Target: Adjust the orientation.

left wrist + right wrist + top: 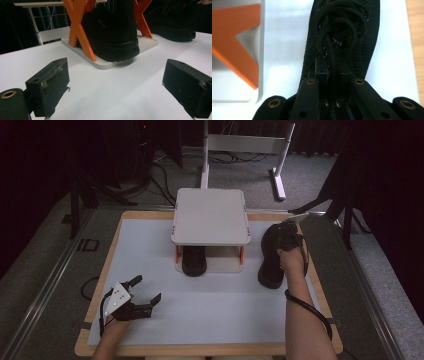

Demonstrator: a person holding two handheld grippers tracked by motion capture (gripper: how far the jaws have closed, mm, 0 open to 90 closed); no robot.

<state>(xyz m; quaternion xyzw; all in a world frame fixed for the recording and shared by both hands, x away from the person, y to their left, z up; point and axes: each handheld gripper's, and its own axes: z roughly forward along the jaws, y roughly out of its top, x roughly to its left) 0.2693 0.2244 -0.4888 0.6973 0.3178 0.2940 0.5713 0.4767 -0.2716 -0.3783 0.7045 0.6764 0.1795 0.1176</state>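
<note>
We see the grasping step: the right gripper (333,75) has its jaws clamped on the tongue and laces of the black shoe (274,257), which lies on the white mat (200,315) just beside the small rack (211,215) (a second shoe (194,261) already sits on its lower shelf). The left gripper (147,290) rests near the mat's front left corner, jaws wide apart and holding nothing. We judge that the next move calls for lifting the shoe clear of the mat and carrying it toward the rack, keeping the pinch firm so the soft upper does not slip.
</note>
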